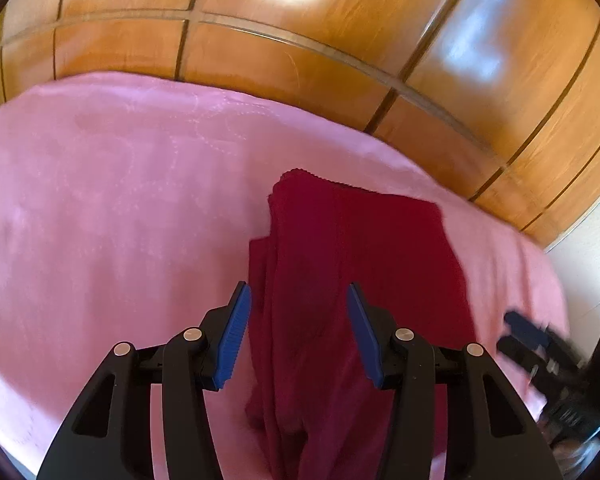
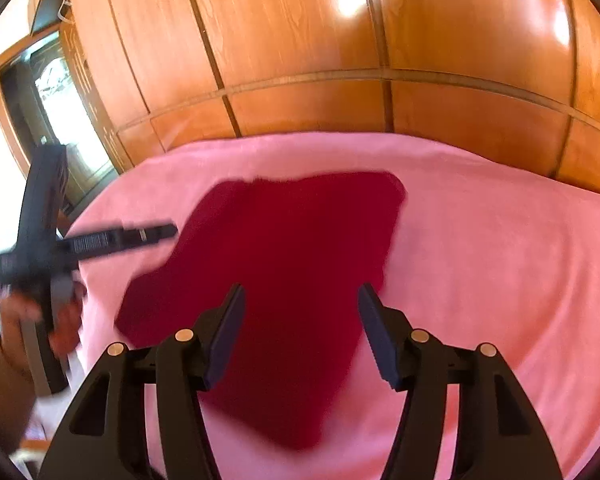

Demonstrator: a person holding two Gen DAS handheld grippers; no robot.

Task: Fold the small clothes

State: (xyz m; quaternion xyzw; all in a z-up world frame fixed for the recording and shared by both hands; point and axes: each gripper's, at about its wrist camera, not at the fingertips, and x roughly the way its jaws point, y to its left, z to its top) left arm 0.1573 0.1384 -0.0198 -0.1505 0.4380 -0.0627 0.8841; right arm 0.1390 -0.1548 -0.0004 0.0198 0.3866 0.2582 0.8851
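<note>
A dark red garment (image 1: 352, 264) lies folded on the pink blanket (image 1: 120, 200). It also shows in the right wrist view (image 2: 292, 272). My left gripper (image 1: 299, 292) is open and empty, hovering above the garment's near left part, its blue pads either side of the folds. My right gripper (image 2: 300, 292) is open and empty above the garment's near end. The right gripper shows blurred at the right edge of the left wrist view (image 1: 532, 344). The left gripper shows blurred at the left of the right wrist view (image 2: 100, 240), held by a hand.
A glossy wooden panelled wardrobe (image 1: 300, 48) stands behind the bed, also in the right wrist view (image 2: 320, 60). A doorway (image 2: 48, 92) is at the far left. The pink blanket (image 2: 500, 240) extends bare to the right of the garment.
</note>
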